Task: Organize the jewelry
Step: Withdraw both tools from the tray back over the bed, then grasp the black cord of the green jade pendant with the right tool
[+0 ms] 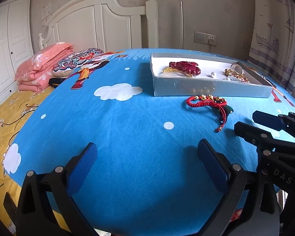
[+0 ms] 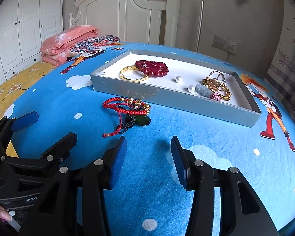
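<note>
- Between the blue ribbed pads of the right gripper [image 2: 149, 160] only bare bedsheet shows; its jaws stand partly apart, holding nothing.
- Left gripper [image 1: 147, 162] has its jaws spread wide, also empty, above the blue cloud-print bedsheet [image 1: 127, 129].
- Each gripper's lower body is cut off by the frame edge. A fingertip [image 2: 5, 214] of the person shows at the bottom left of the right wrist view; the rest of that hand is hidden.
- Ahead of the right gripper's fingers and slightly to their left lies a tangle of red braided cord bracelets with gold beads [image 2: 127, 106], with a dark green pendant [image 2: 142, 122] at its near edge. It rests on the sheet, apart from the pads, just in front of the tray.
- From the left wrist view the same tangle lies further ahead and to the right of the fingers.
- Beyond it sits a shallow grey cardboard tray with a white floor [image 2: 127, 87]. Inside: a dark red bead bracelet [image 2: 151, 67] overlapping a gold bangle [image 2: 132, 74], two loose white pearls [image 2: 178, 79], and a heap of gold chain and rings [image 2: 216, 82] too tangled to sort out.
- Writing: "DAS" on the right gripper's body, and partly cut "GenRo" lettering on the left gripper's; its last letters are unclear.
- Farther off: a folded pink quilt [image 1: 43, 66] and a white headboard [image 1: 100, 23].
</note>
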Motion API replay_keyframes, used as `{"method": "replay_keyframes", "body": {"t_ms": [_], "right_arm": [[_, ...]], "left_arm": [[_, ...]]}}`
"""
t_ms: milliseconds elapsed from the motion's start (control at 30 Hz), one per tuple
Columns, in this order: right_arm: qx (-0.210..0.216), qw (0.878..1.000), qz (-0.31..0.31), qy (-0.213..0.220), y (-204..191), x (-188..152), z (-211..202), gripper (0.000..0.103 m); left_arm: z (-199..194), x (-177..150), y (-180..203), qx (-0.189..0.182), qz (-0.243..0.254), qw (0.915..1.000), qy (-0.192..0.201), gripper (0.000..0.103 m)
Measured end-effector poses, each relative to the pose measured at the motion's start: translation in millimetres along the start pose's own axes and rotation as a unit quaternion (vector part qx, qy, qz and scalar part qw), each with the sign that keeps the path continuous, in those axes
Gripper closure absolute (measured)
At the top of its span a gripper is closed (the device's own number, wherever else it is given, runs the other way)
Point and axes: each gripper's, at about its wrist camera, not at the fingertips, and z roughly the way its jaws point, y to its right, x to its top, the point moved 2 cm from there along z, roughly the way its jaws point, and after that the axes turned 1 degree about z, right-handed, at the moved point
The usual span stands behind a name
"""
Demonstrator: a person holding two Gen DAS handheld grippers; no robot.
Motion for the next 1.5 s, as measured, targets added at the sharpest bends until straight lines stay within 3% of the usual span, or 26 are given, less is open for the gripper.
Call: {"method": "replay_keyframes", "body": {"t_ms": [567, 633, 667, 833, 900, 1067, 1200, 1500], "right_arm": [[-0.007, 1.0, -0.004, -0.017, -25.0, 23.4, 21.4, 0.059], [-0.008, 1.0, 0.0, -0.018, -24.0, 24.2, 22.5, 0.066], [-0.006, 1.0, -0.001, -0.017, -23.5, 24.1, 22.5, 0.074], [0.004, 1.0, 0.005, -0.014, -17.9, 20.0, 18.7, 0.079], [0.001, 1.0, 0.008, -0.013, -13.1, 19.0, 18.0, 0.093], [-0.003, 1.0, -0.003, -0.007, -6.7, 13.5, 12.8, 0.097], [-0.013, 1.0, 0.008, -0.001, 6.6, 7.0, 7.4, 0.098], [-0.046, 0.998, 0.051, 0.013, 53.0, -9.9, -4.9, 0.098]], "left_arm": [[-7.9, -10.7, -20.7, -0.006, 0.0, 0.9999, 0.015, 0.003], [-8.0, -10.9, -20.5, -0.006, 0.0, 0.9999, 0.015, 0.003], [-7.9, -11.2, -20.7, -0.006, 0.0, 0.9999, 0.015, 0.003], [-5.2, -4.9, -21.5, -0.007, -0.009, 0.9999, -0.005, 0.004], [-2.1, -1.6, -20.3, -0.004, -0.011, 0.9999, -0.009, 0.003], [7.5, 9.6, -15.9, 0.002, -0.023, 0.9993, -0.028, 0.004], [12.5, 19.0, -4.3, -0.004, -0.016, 0.9992, -0.038, 0.013], [20.8, 29.1, 27.5, 0.006, 0.015, 0.9992, -0.035, 0.011]]}}
